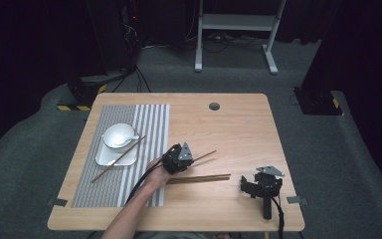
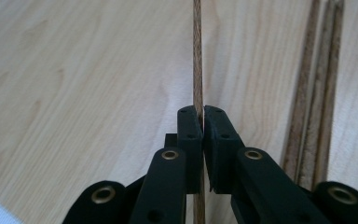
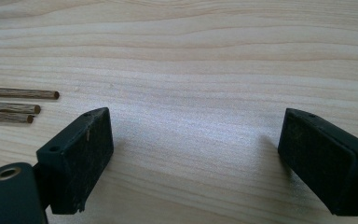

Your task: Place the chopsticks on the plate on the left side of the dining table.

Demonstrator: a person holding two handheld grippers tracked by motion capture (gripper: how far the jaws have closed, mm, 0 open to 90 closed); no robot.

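So nearest, the right gripper lies on the table, jaws wide apart with nothing in them. Next, the left gripper is clamped tight on one chopstick, just above the loose chopsticks. Farther left, another chopstick leans across the plate and bowl on the mat.

My left gripper was matt black plastic with brass-coloured rivets; the chopstick in it looked like grainy brown wood, and the surface was pale, smooth wood.
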